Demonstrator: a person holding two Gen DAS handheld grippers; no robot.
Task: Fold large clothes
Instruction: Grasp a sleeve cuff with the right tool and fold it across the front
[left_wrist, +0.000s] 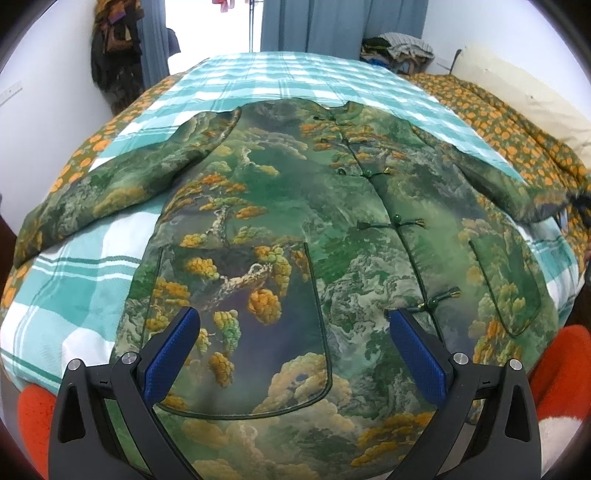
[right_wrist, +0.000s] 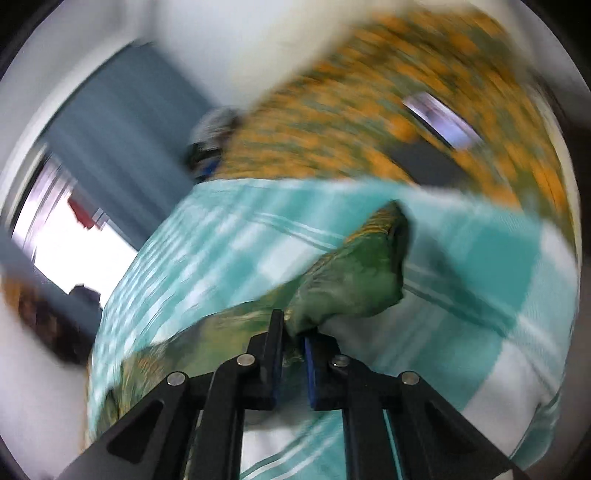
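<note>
A green jacket (left_wrist: 295, 229) printed with pines and clouds lies face up and spread out on the bed, both sleeves stretched to the sides, knot buttons down its front. My left gripper (left_wrist: 291, 325) hangs open just above its lower front panel, with only the pocket cloth below the blue pads. In the blurred right wrist view, my right gripper (right_wrist: 293, 332) is shut on the green sleeve (right_wrist: 354, 273), whose cuff end is lifted off the sheet. That sleeve's end (left_wrist: 543, 206) shows at the right in the left wrist view.
The bed carries a teal and white checked sheet (left_wrist: 280, 74) with an orange-dotted quilt (left_wrist: 517, 122) bunched along the right side and a cream pillow (left_wrist: 524, 85). Blue curtains (left_wrist: 332, 22) and hanging clothes (left_wrist: 116, 48) stand at the far end. Orange fabric (left_wrist: 561, 373) lies nearest.
</note>
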